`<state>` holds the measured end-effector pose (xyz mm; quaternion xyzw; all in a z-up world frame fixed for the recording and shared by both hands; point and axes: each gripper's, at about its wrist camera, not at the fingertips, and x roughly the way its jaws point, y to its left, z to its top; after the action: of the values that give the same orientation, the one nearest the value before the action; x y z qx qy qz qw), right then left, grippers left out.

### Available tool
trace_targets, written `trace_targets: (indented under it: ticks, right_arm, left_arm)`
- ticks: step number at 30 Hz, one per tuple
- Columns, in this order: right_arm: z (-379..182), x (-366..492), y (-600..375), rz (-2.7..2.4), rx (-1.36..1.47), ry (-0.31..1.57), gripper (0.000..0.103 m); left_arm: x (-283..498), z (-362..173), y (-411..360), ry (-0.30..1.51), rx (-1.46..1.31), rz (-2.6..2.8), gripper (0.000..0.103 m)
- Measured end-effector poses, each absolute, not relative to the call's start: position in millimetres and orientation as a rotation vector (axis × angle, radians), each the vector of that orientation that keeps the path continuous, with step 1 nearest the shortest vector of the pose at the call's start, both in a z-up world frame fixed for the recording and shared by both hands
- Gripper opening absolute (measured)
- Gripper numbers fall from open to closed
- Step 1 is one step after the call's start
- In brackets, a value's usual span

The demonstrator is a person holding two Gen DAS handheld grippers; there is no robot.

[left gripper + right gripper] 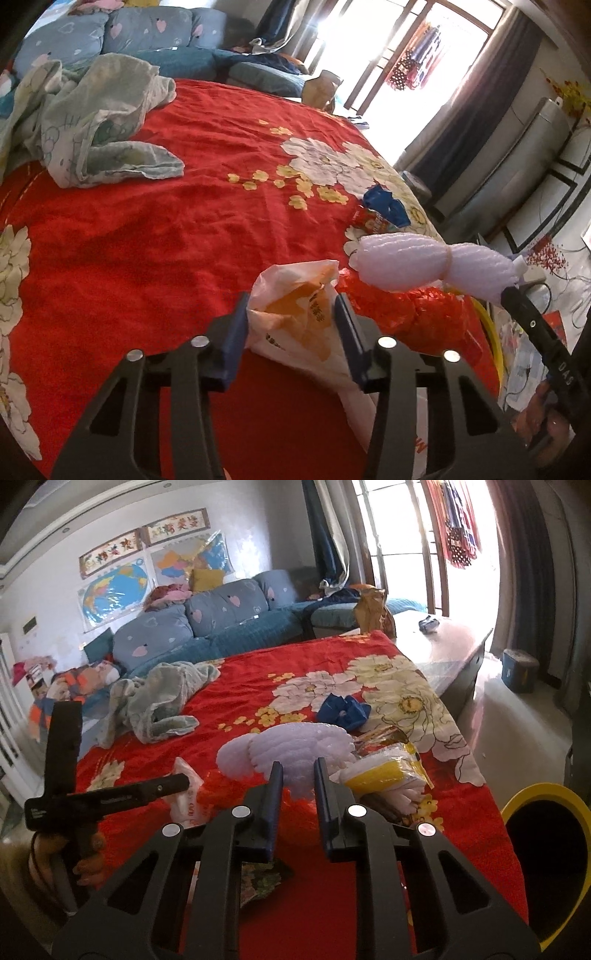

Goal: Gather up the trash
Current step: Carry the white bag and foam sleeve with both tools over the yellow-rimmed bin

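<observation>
Other gripper's arm (557, 363), right of my left jaws: "DAS"
Plastic bag (295, 321) between my left jaws: dark print, unreadable
Wall posters (110, 554), far beyond my right jaws: unreadable

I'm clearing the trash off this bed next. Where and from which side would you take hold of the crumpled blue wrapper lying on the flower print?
Probably at a raised fold on top of the blue wrapper, coming from above with the claw fingers either side of the ridge. It sits crumpled on the red bedspread, folds standing up, so a top pinch should catch; the white foam netting and snack packets crowd its near side.
</observation>
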<state>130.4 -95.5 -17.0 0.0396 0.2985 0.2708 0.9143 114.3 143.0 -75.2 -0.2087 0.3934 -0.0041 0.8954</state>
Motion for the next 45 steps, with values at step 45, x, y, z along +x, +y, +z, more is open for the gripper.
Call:
trace_targets:
  ticks: [45]
  right_arm:
    - [10, 106, -237, 0.263, 0.258, 0.492, 0.011]
  left_arm:
    - [96, 27, 46, 0.602, -0.233, -0.146, 0.033]
